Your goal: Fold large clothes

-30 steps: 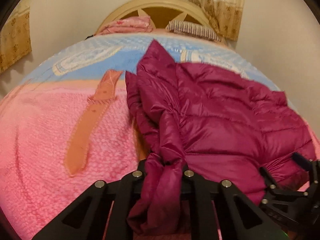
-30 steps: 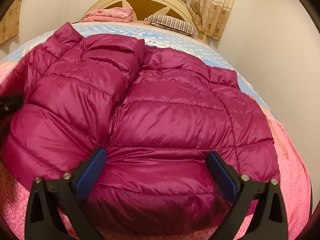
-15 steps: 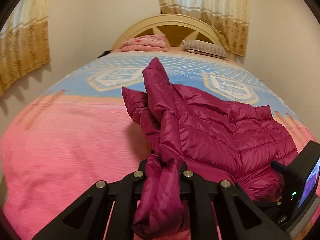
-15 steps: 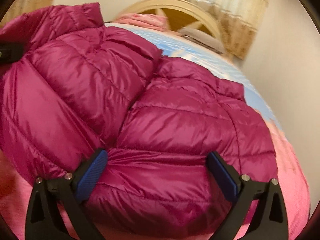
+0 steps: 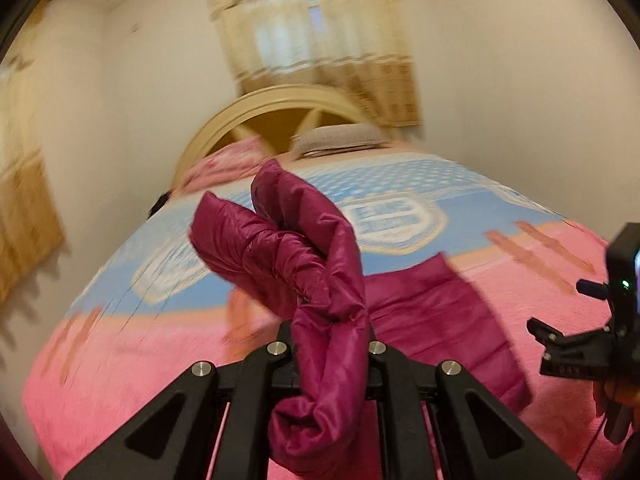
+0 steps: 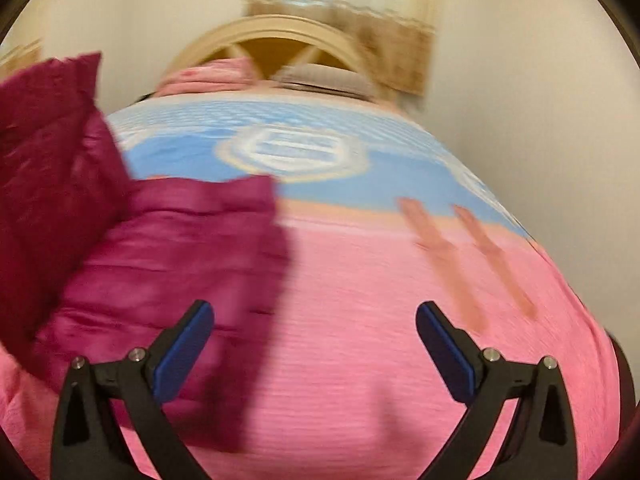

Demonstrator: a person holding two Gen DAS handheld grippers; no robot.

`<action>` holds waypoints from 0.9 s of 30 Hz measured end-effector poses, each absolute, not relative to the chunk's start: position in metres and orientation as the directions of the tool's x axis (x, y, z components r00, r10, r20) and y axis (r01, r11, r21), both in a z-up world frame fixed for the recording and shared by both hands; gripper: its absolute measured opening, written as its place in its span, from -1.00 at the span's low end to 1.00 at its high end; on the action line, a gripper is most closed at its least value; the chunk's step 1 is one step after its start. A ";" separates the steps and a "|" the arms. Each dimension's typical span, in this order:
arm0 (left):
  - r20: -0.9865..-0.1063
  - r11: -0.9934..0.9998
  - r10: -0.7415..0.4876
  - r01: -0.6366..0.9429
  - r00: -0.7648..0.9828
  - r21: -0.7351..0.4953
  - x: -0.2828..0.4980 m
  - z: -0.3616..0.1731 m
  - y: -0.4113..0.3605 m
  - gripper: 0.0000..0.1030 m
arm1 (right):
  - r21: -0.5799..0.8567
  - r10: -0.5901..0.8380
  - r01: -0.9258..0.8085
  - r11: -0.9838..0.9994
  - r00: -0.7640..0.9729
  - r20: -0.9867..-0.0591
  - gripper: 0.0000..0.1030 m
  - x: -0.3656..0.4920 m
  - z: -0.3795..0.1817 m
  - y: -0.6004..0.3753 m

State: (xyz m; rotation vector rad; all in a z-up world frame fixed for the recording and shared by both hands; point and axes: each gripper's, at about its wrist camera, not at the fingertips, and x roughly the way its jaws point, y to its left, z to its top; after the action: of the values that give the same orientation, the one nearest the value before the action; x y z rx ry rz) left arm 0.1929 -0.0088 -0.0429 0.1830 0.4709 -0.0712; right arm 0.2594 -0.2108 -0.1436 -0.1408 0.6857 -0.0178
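A magenta puffer jacket [image 5: 436, 320] lies on the pink part of the bed. My left gripper [image 5: 330, 344] is shut on a bunched edge of the jacket [image 5: 320, 280] and holds it lifted above the bed, the fabric hanging down between the fingers. In the right wrist view the jacket [image 6: 168, 264] lies at the left, its raised part [image 6: 52, 152] at the far left. My right gripper [image 6: 314, 344] is open and empty over the pink bedspread, just right of the jacket. It also shows at the right edge of the left wrist view [image 5: 580, 344].
The bed has a pink and blue bedspread [image 6: 400, 288] and a cream arched headboard [image 5: 288, 108]. A pink folded cloth [image 6: 216, 74] and a striped pillow [image 5: 340, 140] lie at the head. Curtains [image 5: 312, 44] hang behind. Walls stand close on both sides.
My left gripper has lifted the jacket edge higher and the jacket has folded over to the left. My right gripper has moved off the jacket to the right. Both views are motion-blurred.
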 end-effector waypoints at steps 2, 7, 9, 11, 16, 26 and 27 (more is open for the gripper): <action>-0.465 0.972 -0.057 0.155 0.883 0.176 0.203 -0.046 -0.035 -0.84 | -0.134 -0.102 0.020 0.991 0.763 -0.638 0.99 0.256 -0.149 -0.232; -0.514 0.936 -0.096 0.253 0.852 0.245 0.217 -0.086 -0.102 -0.84 | -0.147 -0.185 0.115 0.982 0.712 -0.677 0.99 0.251 -0.169 -0.273; -0.541 0.907 -0.106 0.304 0.834 0.291 0.218 -0.112 -0.130 -0.84 | -0.138 -0.196 0.139 0.981 0.698 -0.689 0.99 0.250 -0.173 -0.287; -0.567 0.868 -0.109 0.356 0.817 0.347 0.217 -0.136 -0.155 -0.84 | -0.131 -0.206 0.160 0.978 0.690 -0.694 0.99 0.250 -0.175 -0.297; -0.573 0.769 -0.111 0.436 0.812 0.468 0.200 -0.176 -0.197 -0.82 | -0.120 -0.208 0.175 0.977 0.680 -0.703 0.99 0.249 -0.177 -0.305; -0.482 0.780 -0.040 0.329 0.875 0.532 0.180 -0.142 -0.187 0.02 | -0.098 -0.197 0.183 0.978 0.663 -0.722 0.99 0.255 -0.189 -0.310; -0.460 0.790 -0.041 0.311 0.887 0.528 0.174 -0.134 -0.185 0.23 | -0.099 -0.198 0.184 0.978 0.664 -0.722 0.99 0.255 -0.189 -0.309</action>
State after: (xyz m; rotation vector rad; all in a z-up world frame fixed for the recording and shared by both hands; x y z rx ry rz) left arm 0.1740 -0.1855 -0.1344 0.6361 0.4474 -0.1966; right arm 0.2551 -0.3090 -0.1888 -0.0177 0.8173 -0.2156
